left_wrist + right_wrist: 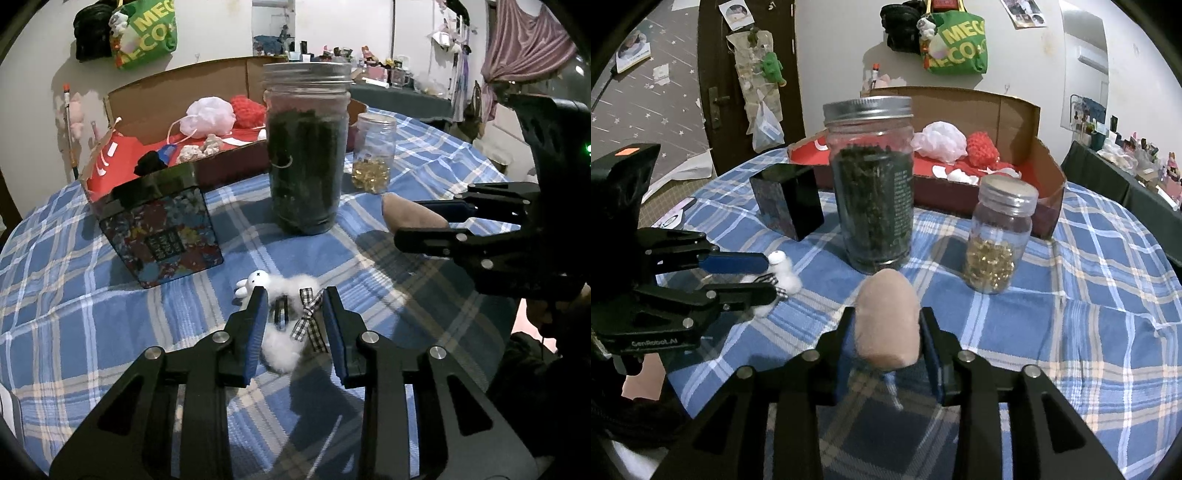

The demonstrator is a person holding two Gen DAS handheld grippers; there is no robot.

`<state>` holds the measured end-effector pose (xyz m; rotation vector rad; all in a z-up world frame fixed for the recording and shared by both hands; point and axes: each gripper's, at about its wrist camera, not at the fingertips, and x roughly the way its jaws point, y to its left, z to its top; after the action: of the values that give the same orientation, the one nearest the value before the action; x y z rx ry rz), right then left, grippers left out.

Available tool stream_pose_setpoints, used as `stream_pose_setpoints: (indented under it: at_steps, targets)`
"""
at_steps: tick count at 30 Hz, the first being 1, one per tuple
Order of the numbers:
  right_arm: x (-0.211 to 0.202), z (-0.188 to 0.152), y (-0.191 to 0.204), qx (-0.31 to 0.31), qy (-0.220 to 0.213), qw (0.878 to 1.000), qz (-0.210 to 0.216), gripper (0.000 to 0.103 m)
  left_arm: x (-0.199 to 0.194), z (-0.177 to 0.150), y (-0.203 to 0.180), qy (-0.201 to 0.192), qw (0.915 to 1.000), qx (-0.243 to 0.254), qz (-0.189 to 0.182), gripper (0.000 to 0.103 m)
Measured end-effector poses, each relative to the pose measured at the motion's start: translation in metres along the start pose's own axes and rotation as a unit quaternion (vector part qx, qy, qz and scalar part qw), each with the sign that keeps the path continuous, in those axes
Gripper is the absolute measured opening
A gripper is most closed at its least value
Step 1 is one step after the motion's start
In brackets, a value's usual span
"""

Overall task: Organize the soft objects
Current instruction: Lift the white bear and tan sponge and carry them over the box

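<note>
A white fluffy bunny toy [284, 317] with a checked ribbon lies on the blue plaid tablecloth between the fingers of my left gripper [295, 306]; the jaws stand around it, open, a gap showing on the right side. It also shows in the right wrist view [783, 273]. My right gripper [886, 328] is shut on a beige plush piece [888, 317] and holds it above the cloth; it shows in the left wrist view [410, 214] too. The open cardboard box [184, 92] with a red lining holds a pink pouf [208, 116] and a red yarn ball [247, 110].
A tall glass jar of dark leaves [306, 147] and a small jar of gold bits [373, 155] stand mid-table, in front of the box. A dark patterned tin [162, 236] sits at the left. The table edge [1167, 258] curves at the right.
</note>
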<state>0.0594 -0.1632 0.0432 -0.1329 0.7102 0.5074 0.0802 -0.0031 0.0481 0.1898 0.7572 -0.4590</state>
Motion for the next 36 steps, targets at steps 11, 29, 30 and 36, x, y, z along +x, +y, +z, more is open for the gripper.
stream_pose_setpoints:
  at_steps: [11, 29, 30, 36]
  targets:
    - [0.007, -0.009, -0.003, 0.011, 0.007, 1.000, -0.007, 0.057, 0.007, 0.002, 0.000, 0.012, 0.9995, 0.004, 0.029, 0.072]
    - [-0.003, -0.005, -0.002, 0.019, -0.027, 0.999, 0.009, 0.022, 0.005, 0.013, -0.009, -0.004, 0.9998, 0.014, 0.014, 0.047]
    - [-0.004, -0.004, -0.003, 0.022, -0.029, 0.999, 0.008, 0.022, 0.005, 0.013, -0.009, -0.003, 0.9998, 0.013, 0.013, 0.047]
    - [-0.007, -0.002, -0.004, 0.025, -0.032, 0.999, 0.003, 0.022, -0.003, 0.014, -0.004, -0.011, 0.9999, 0.006, 0.012, 0.047]
